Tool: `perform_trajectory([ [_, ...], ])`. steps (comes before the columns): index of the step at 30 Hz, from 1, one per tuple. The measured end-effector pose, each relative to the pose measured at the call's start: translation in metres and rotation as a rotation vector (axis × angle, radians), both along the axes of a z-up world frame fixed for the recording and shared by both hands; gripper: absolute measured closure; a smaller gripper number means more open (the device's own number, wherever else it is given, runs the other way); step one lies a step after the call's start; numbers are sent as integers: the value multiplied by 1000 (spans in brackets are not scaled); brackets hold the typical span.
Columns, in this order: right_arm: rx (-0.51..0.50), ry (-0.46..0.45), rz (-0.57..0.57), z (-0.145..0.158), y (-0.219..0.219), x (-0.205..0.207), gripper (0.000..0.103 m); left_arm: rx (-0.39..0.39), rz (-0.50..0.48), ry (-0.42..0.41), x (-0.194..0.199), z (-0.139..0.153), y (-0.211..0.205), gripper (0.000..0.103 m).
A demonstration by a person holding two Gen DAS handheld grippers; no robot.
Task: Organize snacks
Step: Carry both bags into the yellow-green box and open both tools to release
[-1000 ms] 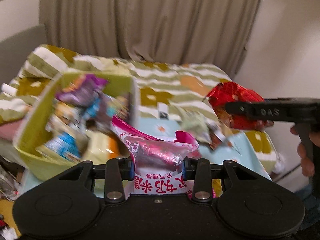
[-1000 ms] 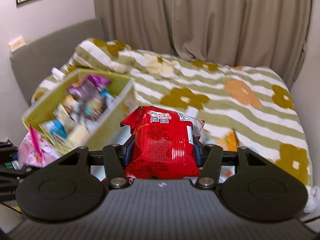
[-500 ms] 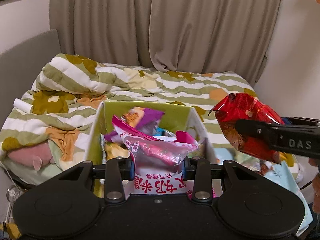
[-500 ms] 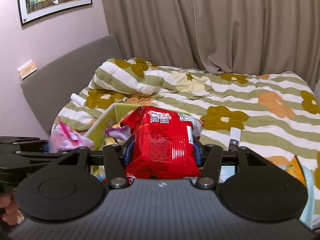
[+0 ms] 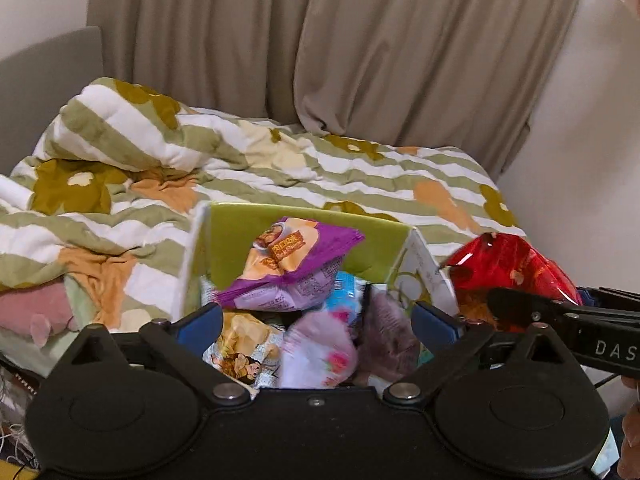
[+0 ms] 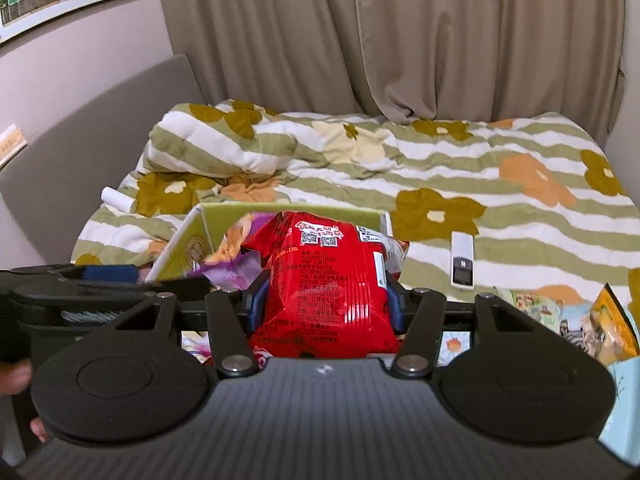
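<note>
A green and white box (image 5: 304,232) full of snack packets stands on the bed. My left gripper (image 5: 316,322) is open right above it. A pink and white packet (image 5: 316,352), blurred, lies free in the box between the fingers. A purple packet (image 5: 296,268) lies on top of the pile. My right gripper (image 6: 324,300) is shut on a red snack bag (image 6: 328,280) and holds it at the box's right side; the bag also shows in the left wrist view (image 5: 508,272). The box shows behind it in the right wrist view (image 6: 188,248).
A striped flowered duvet (image 6: 440,184) covers the bed. A white remote (image 6: 462,260) lies on it to the right of the box. Several loose snack packets (image 6: 600,324) lie at the right. Curtains (image 5: 340,40) hang behind; a grey headboard (image 6: 100,140) is at the left.
My left gripper has opened and let go of the pink and white packet, which dropped into the box. The right gripper with the red bag has moved closer to the box.
</note>
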State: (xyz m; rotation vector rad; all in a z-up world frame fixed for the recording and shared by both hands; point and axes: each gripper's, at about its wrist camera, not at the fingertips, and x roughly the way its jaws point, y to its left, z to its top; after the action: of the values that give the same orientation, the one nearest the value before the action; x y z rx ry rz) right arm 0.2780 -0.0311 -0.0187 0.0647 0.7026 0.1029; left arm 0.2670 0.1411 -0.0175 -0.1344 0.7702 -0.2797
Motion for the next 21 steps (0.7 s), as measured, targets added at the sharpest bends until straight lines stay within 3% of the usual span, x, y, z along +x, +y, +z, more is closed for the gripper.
perform_trajectory([
  [8, 9, 0, 87, -5, 18, -16, 33, 66, 84, -42, -39, 17, 20, 1],
  [15, 53, 49, 164, -18, 37, -6, 31, 121, 151, -58, -53, 18, 28, 1],
  [16, 60, 60, 181, -21, 39, -5, 29, 126, 159, -57, -55, 16, 29, 1],
  [18, 89, 73, 196, -25, 41, -5, 3, 124, 177, -50, -58, 12, 33, 1],
  [21, 78, 65, 173, -32, 40, -9, 0, 72, 203, -19, -63, 4, 43, 1],
])
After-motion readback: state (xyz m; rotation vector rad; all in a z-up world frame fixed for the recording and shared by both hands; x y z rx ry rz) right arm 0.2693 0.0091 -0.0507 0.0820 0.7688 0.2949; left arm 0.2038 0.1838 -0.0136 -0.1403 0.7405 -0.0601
